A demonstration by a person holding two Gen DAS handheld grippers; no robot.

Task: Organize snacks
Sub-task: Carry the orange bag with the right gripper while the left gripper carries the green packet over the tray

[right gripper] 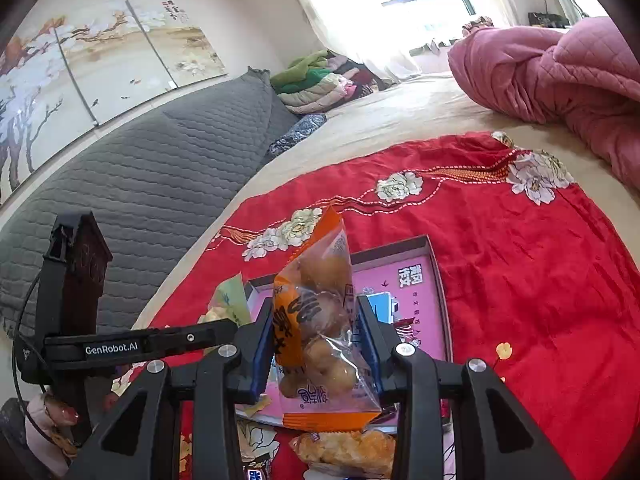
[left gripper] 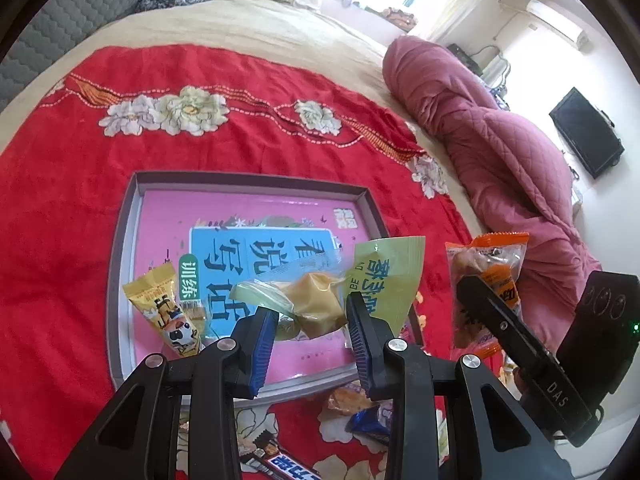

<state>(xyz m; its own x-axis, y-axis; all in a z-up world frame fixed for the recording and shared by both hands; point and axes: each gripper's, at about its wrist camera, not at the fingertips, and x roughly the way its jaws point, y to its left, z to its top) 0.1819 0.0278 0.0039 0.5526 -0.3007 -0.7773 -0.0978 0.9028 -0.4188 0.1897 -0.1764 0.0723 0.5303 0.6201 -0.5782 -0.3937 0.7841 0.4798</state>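
Red flowered cloth (left gripper: 80, 208) covers a beige bed, with a grey headboard (right gripper: 140, 184) far left and a pink quilt (left gripper: 500, 140) far right. On the cloth lies a shallow tray (left gripper: 120, 264) lined with a pink sheet; one yellow packet (left gripper: 168, 312) rests at its near left corner.

Left gripper (left gripper: 312, 320), tilted steeply down over the tray, has its blue pads narrowed onto a clear and green snack bag (left gripper: 316, 300) holding a yellowish pastry.

Right gripper (right gripper: 316, 340), angled less steeply and just right of the left one, pinches an orange-edged clear bag (right gripper: 316, 320) of round brown buns, upright above the tray's near edge.

Near the tray, partly hidden by the grippers' frames, lie more snacks: a chocolate bar (left gripper: 288, 460), a blue packet (left gripper: 368, 420) and a crisp-like pack (right gripper: 344, 448). Their exact count cannot be told.
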